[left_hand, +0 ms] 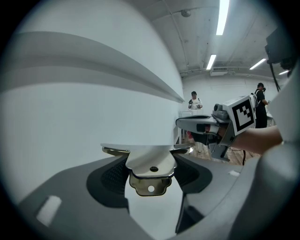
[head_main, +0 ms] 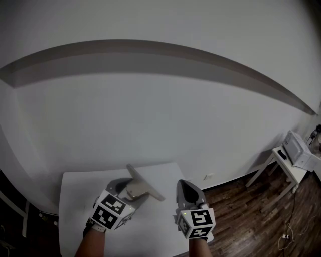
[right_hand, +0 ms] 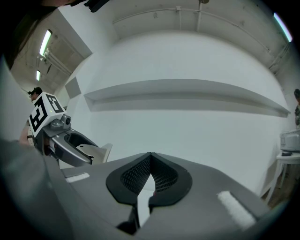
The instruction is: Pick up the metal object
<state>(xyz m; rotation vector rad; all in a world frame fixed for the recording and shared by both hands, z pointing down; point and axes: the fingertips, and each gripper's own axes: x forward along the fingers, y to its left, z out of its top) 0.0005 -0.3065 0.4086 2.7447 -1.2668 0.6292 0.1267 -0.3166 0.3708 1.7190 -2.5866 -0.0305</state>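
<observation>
Metal object (left_hand: 149,165) | clamped between left gripper (left_hand: 150,157) jaws | right gripper (right_hand: 151,158) jaws closed, empty

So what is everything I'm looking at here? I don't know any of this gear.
metal object: one, shiny silver, flat, held above the table
table: one, white, at the bottom of the head view
wall ledge: one, grey, running across the white wall
floor: dark wood, right of the table
side table: one, white, far right
box: one, white, on the side table
people: two, standing far off in the left gripper view
ceiling lights: several, white strips
left gripper: one, grey, jaws closed on the metal object
right gripper: one, grey, jaws together, nothing between them
</observation>
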